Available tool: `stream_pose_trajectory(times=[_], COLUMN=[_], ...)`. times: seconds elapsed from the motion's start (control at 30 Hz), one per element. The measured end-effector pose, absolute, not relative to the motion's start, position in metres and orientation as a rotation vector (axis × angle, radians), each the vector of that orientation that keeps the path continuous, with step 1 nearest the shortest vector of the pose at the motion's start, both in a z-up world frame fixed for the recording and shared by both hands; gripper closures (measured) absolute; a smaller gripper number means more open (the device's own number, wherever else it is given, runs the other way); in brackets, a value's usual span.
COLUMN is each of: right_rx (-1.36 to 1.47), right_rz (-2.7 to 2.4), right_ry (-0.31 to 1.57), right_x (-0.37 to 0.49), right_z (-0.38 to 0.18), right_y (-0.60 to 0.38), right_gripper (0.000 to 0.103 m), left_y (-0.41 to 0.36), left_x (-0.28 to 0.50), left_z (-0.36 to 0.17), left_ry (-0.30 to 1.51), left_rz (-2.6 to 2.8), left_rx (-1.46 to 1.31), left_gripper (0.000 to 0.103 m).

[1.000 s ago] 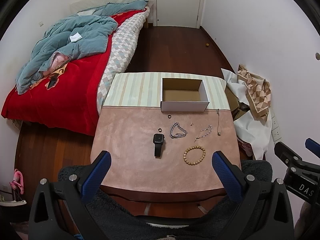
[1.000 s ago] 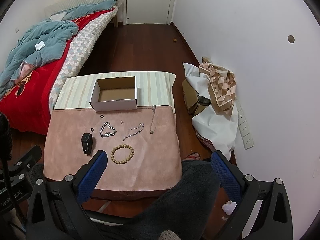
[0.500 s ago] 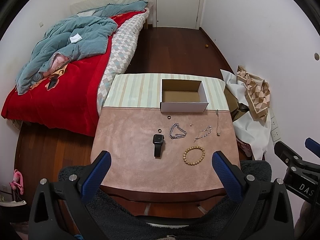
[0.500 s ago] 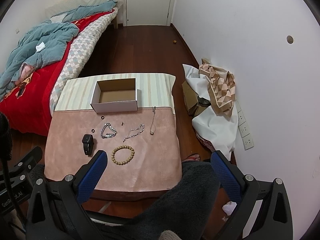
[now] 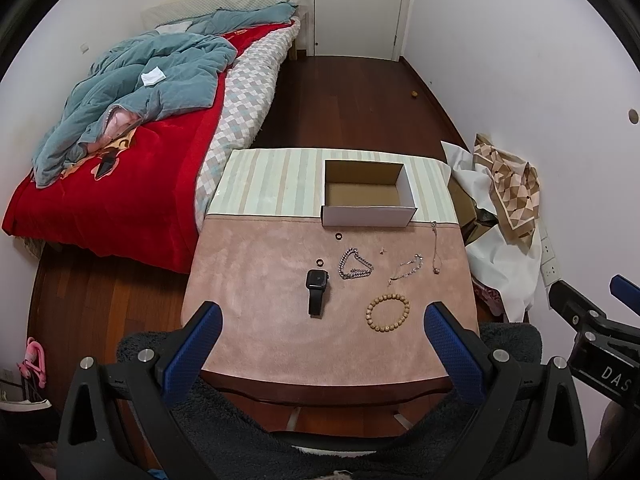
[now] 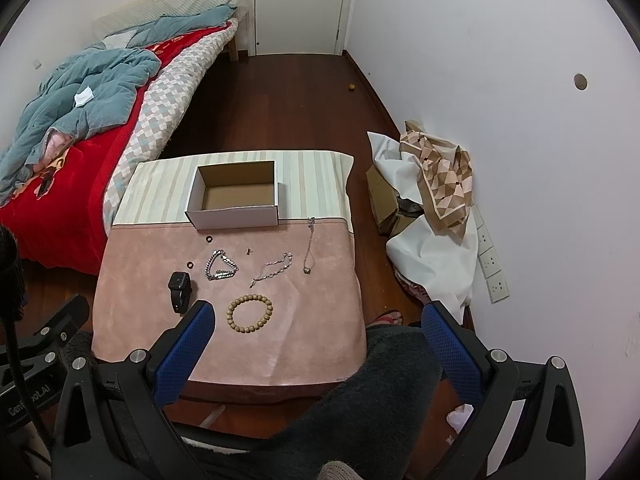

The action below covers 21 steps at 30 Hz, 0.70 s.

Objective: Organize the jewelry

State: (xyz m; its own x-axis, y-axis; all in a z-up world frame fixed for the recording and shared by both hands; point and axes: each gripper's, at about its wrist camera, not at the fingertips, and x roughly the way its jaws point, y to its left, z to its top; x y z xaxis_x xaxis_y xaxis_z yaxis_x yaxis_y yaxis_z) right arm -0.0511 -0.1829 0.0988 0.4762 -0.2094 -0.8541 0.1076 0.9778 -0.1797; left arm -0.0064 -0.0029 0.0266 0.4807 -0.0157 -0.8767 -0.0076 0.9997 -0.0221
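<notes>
Jewelry lies spread on a pink mat over a small table. A black smartwatch, a wooden bead bracelet, a thick silver chain, a thin silver bracelet, a pendant necklace, two small black rings and a tiny stud sit before an open white cardboard box. My left gripper and right gripper hover wide open above the near table edge, holding nothing.
A bed with a red cover and teal quilt runs along the left. Paper bags and a patterned scarf pile against the right wall. A closed door stands at the far end. Dark fleece covers the person's lap below.
Both views have drifted only slightly; the jewelry and the box lie where they were, and both grippers stay open.
</notes>
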Motion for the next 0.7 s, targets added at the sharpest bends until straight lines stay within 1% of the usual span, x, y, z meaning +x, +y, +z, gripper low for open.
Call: stream_pose_trajectory(times=[0.27,0.4,0.53,0.7], right_rx=[-0.095,-0.089,-0.060,-0.035], right_rz=[-0.199,-0.211,-0.215,-0.220], right_ry=[1.060,1.077,1.113,1.195], right_x=[-0.048,-0.040,-0.023,0.005], right_z=[0.095,0.084,0.062,0.017], right_y=[-0.185,-0.190,-0.198,-0.206], right_gripper=[0.000,0.000,0.000,0.000], left_y=[-0.001,-0.002,0.004,0.016], left_x=[-0.008,0.002,0.021,0.048], left_z=[0.025,0.014,-0.009,-0.047], left_ry=[1.067,1.080,1.090,1.139], left_rz=[-0.004,0.034,0.084,0.140], left_rx=[-0.024,0.010,0.047,0.084], left_gripper=[0.000,0.000,0.000,0.000])
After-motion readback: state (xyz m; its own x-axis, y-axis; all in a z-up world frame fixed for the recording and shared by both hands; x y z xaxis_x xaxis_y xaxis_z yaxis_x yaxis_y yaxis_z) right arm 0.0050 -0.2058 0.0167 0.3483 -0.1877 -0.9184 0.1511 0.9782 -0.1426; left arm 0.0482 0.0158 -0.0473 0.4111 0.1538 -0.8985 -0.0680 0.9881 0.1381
